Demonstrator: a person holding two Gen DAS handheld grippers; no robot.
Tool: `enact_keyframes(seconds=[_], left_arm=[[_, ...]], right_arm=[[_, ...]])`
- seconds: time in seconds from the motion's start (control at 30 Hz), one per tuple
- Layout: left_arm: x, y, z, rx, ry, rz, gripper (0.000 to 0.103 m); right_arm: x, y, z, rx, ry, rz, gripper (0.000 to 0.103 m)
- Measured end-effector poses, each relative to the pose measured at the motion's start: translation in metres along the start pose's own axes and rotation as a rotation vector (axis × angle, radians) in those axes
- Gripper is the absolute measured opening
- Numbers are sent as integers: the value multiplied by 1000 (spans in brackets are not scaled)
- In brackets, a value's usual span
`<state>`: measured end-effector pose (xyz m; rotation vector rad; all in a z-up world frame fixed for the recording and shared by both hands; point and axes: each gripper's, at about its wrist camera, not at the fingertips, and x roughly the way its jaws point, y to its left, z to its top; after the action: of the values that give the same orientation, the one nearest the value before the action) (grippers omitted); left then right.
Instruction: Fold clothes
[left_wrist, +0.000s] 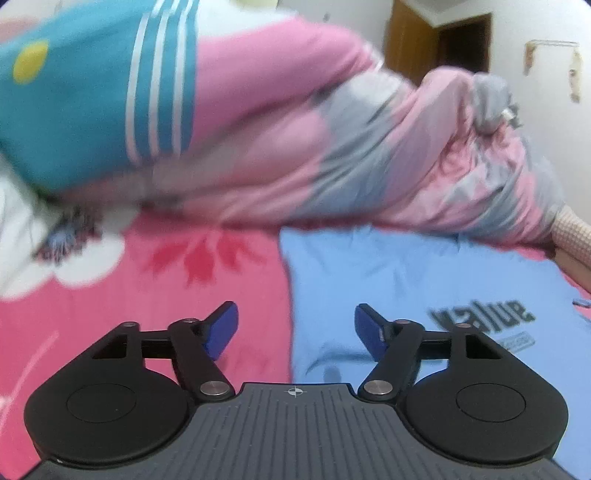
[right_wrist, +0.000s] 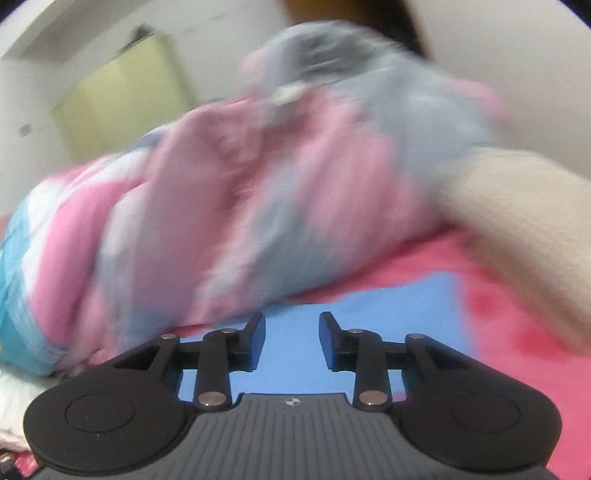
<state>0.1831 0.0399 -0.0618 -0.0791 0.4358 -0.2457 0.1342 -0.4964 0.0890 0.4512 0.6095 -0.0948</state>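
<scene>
Bed: a pink flowered sheet (left_wrist: 147, 302) carries everything.
Left gripper (left_wrist: 295, 332): fingers spread apart, grasping nothing, poised over the shirt's left edge.
Right gripper (right_wrist: 291, 336): fingers parted, empty, low over blue cloth.
Shirt (left_wrist: 406, 295): blue, spread flat for folding.
Quilt (left_wrist: 332, 147): pink-grey, heaped behind, out of the way.

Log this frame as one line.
left gripper: open, empty | right gripper: open, empty | light blue printed T-shirt: flat on pink floral bedsheet | fold: not started

Left hand-held gripper (left_wrist: 295, 330) jaws wide apart; right hand-held gripper (right_wrist: 291, 332) parted.
</scene>
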Motion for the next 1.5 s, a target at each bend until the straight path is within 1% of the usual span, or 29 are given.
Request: enact_keyframes(seconds=[0.07,0.1,0.13,0.2,0.27,0.3,0.33,0.43,0.5,0.57,0.63,0.7,0.73,0.77,0.87,0.9,0.93,1.0,1.07,1.1,1.13,1.17,1.2,1.27,1.33,1.43,1.5], left_arm=[[-3,-18,7,23,-18,-3,77],[-4,-30,11,35,-12,-16,77],[-4,-44,16,52,-4,-32,77],[-1,-83,26,126,11,-85,77],[1,-125,36,213,18,-148,77],[2,-150,39,263,17,-191,77],[4,-176,42,312,14,-237,77],[19,-260,45,447,3,-388,77],[35,-310,39,508,-6,-468,77],[55,-356,31,553,7,-547,76],[74,-393,23,592,28,-615,74],[93,-424,14,637,47,-661,71],[102,-435,11,657,57,-681,69],[111,-445,7,675,67,-696,67],[138,-462,-2,682,118,-699,56],[146,-466,-4,680,135,-699,54],[151,-468,-7,676,149,-700,53],[161,-472,-11,668,177,-698,47],[169,-474,-14,663,205,-686,33],[173,-474,-14,652,218,-682,24],[175,-474,-14,638,228,-678,19],[177,-474,-14,625,233,-671,8],[178,-473,-13,613,233,-662,5],[179,-470,-11,583,222,-649,4],[180,-464,-4,529,209,-638,3],[177,-444,12,401,198,-633,3],[171,-428,23,311,178,-628,3]], right_arm=[[-12,-43,-1,67,23,-16,35],[-18,-65,-1,100,35,-23,35],[-13,-77,-4,116,50,-20,35],[-1,-97,-10,142,82,-11,35],[20,-109,-16,173,128,20,35],[23,-117,-16,190,150,43,35],[36,-121,-16,190,175,63,35],[73,-118,-6,163,231,70,35],[102,-113,6,135,252,51,35],[125,-112,15,93,252,13,35],[143,-114,23,49,258,-14,35],[162,-116,30,5,265,-41,35],[169,-117,33,-7,267,-50,36],[176,-121,34,-19,269,-55,40],[194,-129,36,-47,276,-57,41],[200,-131,36,-50,278,-55,41],[203,-133,35,-51,276,-44,41],[209,-135,34,-64,264,-21,41],[214,-134,31,-96,245,-31,38],[215,-134,29,-109,237,-40,36],[218,-135,27,-111,238,-42,32],[221,-137,25,-104,240,-45,18],[223,-138,24,-96,242,-46,12],[223,-139,21,-90,230,-36,3],[221,-138,24,-83,208,-28,3],[210,-128,31,-90,172,-9,3],[201,-113,36,-111,155,14,3]])
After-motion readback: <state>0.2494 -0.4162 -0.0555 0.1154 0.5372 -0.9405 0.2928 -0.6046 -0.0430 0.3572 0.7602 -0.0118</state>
